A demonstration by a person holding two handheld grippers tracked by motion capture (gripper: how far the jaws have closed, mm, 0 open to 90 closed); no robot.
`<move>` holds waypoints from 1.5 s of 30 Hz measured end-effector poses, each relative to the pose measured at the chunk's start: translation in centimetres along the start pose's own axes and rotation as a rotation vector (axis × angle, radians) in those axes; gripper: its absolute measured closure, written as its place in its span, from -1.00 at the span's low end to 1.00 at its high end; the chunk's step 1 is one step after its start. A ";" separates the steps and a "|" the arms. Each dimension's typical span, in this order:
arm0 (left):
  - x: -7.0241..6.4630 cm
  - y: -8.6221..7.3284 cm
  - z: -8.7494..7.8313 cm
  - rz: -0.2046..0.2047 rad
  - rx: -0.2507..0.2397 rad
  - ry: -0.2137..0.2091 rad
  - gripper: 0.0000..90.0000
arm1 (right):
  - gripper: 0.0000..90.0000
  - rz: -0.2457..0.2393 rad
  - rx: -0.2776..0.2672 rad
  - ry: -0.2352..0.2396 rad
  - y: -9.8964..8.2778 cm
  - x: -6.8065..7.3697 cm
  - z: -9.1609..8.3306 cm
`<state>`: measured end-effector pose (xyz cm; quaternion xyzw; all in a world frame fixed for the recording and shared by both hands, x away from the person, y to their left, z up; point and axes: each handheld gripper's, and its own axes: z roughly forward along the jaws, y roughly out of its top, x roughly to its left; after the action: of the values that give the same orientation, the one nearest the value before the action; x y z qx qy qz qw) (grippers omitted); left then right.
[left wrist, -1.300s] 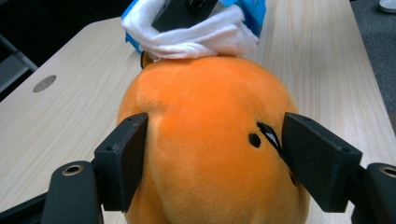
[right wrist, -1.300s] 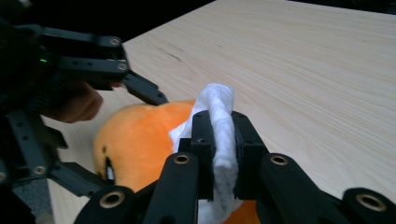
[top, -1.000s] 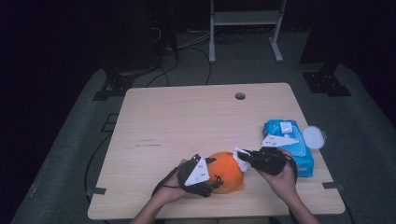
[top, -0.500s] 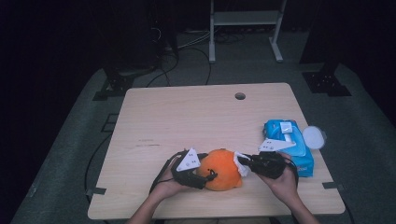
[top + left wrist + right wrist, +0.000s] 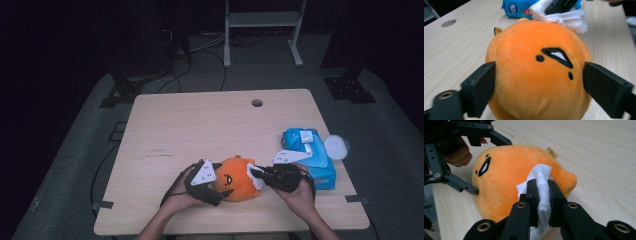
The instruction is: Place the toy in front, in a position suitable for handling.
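Observation:
An orange plush toy (image 5: pixel 239 177) with a stitched black face lies near the table's front edge. My left gripper (image 5: pixel 223 179) reaches in from its left, one jaw on each side of the plush (image 5: pixel 536 75). Its jaws have just been opening and no longer squeeze it; in the right gripper view the upper jaw of the left gripper (image 5: pixel 491 167) stands just off the plush (image 5: pixel 509 177). My right gripper (image 5: pixel 542 182) is shut on a white wipe (image 5: pixel 541 175) and holds it against the plush's right side. The left gripper view has that wipe (image 5: pixel 564 17) at the plush's far side.
A blue pack of wipes (image 5: pixel 307 150) lies right of the plush, with a round white lid (image 5: pixel 336 146) beside it at the table's right edge. The wooden table (image 5: pixel 200 125) has a small round hole (image 5: pixel 257 103) near its far edge. Dark floor, cables and stands lie beyond.
The left gripper has shifted slightly left and farther back, and its jaws now stand wider around the plush. The right gripper has stayed against the plush with the wipe.

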<state>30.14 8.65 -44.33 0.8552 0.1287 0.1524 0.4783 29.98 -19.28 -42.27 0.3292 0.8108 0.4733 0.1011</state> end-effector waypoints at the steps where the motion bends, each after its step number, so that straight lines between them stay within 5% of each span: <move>1: 0.0 0.0 0.0 0.000 0.000 0.000 -0.62 | 0.80 0.000 0.000 0.000 0.0 0.0 0.0; 9: 1.2 -0.7 -0.4 -0.105 0.011 0.007 -0.56 | 0.80 -0.003 0.057 -0.020 -0.8 -0.4 -0.2; 14: 1.5 -0.9 -0.2 -0.147 0.011 0.044 -0.53 | 0.80 -0.068 0.045 0.008 -0.3 1.7 -0.7; 17: 1.5 -0.8 -0.1 -0.148 0.009 0.050 -0.53 | 0.80 -0.086 0.045 0.008 0.0 2.0 -0.4; 19: 1.4 -0.8 -0.1 -0.150 0.000 0.043 -0.57 | 0.80 -0.050 0.044 0.009 -0.2 0.9 -0.2; 22: 1.3 -0.9 -0.1 -0.126 -0.078 0.005 -0.72 | 0.80 -0.026 0.059 -0.024 -0.7 -0.6 -0.1; 24: 1.1 -0.7 0.1 -0.105 -0.065 0.018 -0.72 | 0.80 -0.009 0.061 -0.019 -0.8 -1.0 -0.1; 27: 1.0 -0.6 0.1 -0.104 -0.041 0.039 -0.55 | 0.81 -0.022 0.062 -0.025 -0.6 -0.5 -0.1; 33: 1.5 -0.7 0.3 -0.210 -0.038 0.056 -0.51 | 0.81 -0.080 0.004 0.058 0.6 2.5 -0.1; 34: 1.5 -0.6 0.3 -0.208 -0.038 0.060 -0.57 | 0.81 -0.137 0.019 0.023 0.7 3.4 0.5; 37: 1.6 -0.8 0.2 -0.206 -0.058 0.054 -0.82 | 0.80 -0.121 0.019 0.008 0.6 2.7 0.4; 40: 1.9 -1.0 0.1 -0.229 -0.078 0.049 -0.85 | 0.79 -0.076 0.009 -0.012 0.3 1.4 0.0; 42: 1.6 -0.7 0.2 -0.208 -0.074 0.036 -0.65 | 0.80 -0.040 0.003 -0.013 0.2 0.8 -0.2; 45: 1.3 -0.2 0.2 -0.203 -0.079 0.037 -0.51 | 0.80 -0.056 0.002 -0.006 0.4 1.4 0.0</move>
<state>31.42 9.10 -44.42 0.8155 0.2173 0.1240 0.5219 29.02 -18.28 -41.74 0.3079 0.8199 0.4685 0.1163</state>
